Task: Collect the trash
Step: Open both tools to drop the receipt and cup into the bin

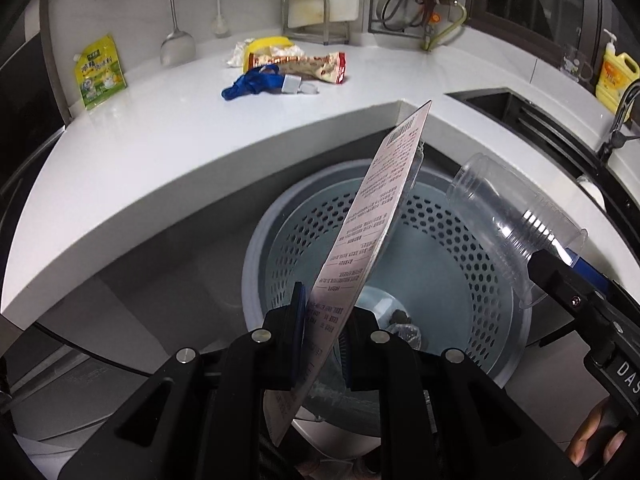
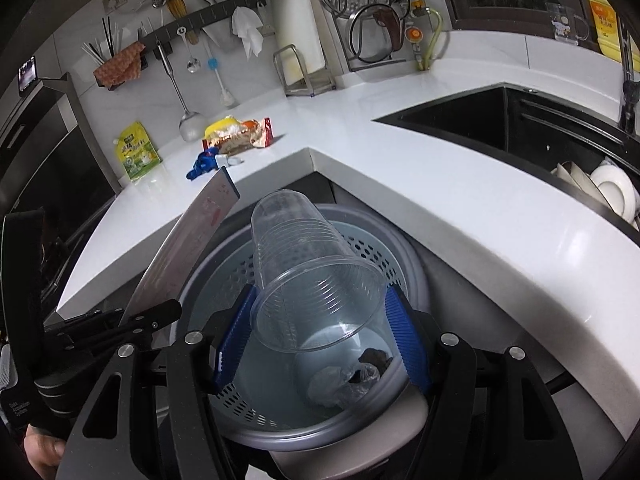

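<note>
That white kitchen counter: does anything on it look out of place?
Yes. On the white counter, a small litter pile sits near the wall: a crumpled red-and-cream snack wrapper, a yellow packet behind it, and a scrunched blue wrapper in front.

The left gripper (image 1: 322, 344) points steeply down, its jaws nearly together; the right gripper (image 2: 320, 344) tilts down, its jaws half spread.
</note>
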Demonstrator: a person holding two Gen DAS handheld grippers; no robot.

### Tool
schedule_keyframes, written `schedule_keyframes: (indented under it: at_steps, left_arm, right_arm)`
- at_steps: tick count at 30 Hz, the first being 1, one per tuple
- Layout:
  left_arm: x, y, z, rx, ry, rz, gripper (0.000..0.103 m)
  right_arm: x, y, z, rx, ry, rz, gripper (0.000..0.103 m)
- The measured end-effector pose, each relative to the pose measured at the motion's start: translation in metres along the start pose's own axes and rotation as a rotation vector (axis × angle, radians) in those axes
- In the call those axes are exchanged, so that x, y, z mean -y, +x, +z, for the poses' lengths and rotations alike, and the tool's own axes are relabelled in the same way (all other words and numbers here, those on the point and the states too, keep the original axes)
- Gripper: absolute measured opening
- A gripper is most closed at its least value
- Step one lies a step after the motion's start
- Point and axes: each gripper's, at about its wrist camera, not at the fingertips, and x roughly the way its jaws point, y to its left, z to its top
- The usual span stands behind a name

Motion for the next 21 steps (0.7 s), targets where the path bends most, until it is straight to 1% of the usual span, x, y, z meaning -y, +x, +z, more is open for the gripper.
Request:
schedule_keyframes:
  at_steps: [12,15,21]
  left_arm:
    - [0.000,0.013,-0.004,-0.047,-0.004,0.017,0.016]
    - [-0.001,0.017,-0.005,-0.058,-0.006,0.022,0.019]
    - [-0.002,0.024,-0.008,-0.080,-0.008,0.025,0.020]
  right_arm:
    - [0.005,0.014,-0.005,-0.052,0.011,-0.009,0.064]
    - [0.005,0.018,-0.007,-0.065,0.013,-0.010,0.064]
    - [0.007,0.025,-0.010,-0.087,0.014,-0.018,0.064]
